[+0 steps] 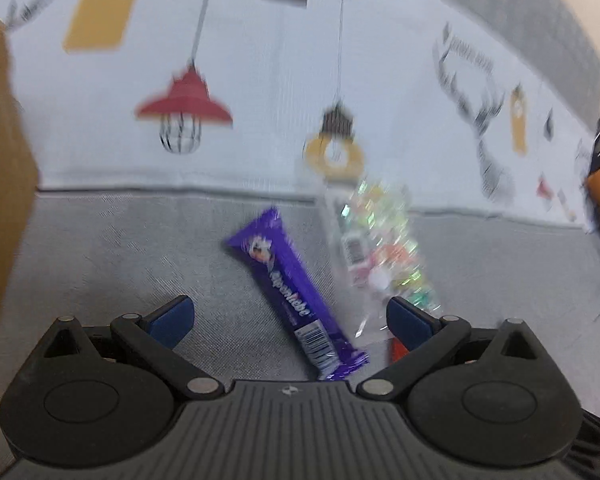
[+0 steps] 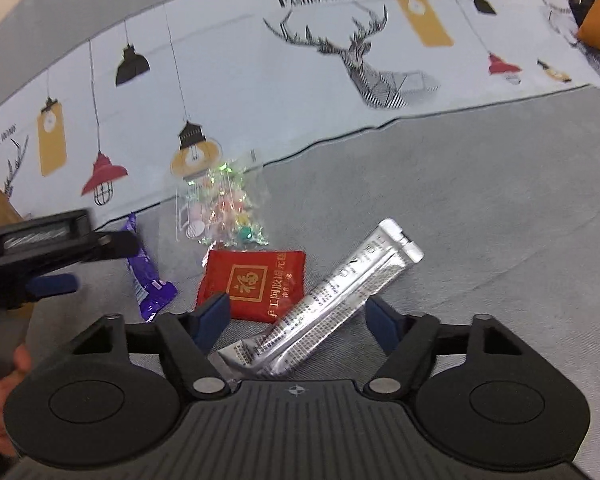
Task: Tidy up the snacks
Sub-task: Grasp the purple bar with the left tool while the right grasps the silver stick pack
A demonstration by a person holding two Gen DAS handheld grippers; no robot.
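Both tongs look alike: black plastic linkage arms w/ silver pivot screws, round black discs at either side, and a grey ribbed base plate w/ a small compass-like mark at centre. Left tongs (image 1: 290,318) and right tongs (image 2: 296,318) carry dark blue finger pads (image 2: 211,317). Bare skin, prob. a hand (image 2: 4,400), shows left of the right tongs.

The left black two-finger gripper with blue pads (image 1: 290,314) is held wide open, its fingers splayed toward 10 and 2 o'clock. The right black two-finger gripper with blue pads (image 2: 296,322) is likewise spread wide apart, nothing being clamped. In the right wrist view, the left gripper is seen at 9 o'clock, and bare fingers (image 2: 4,396) are glimpsed at 8 o'clock.
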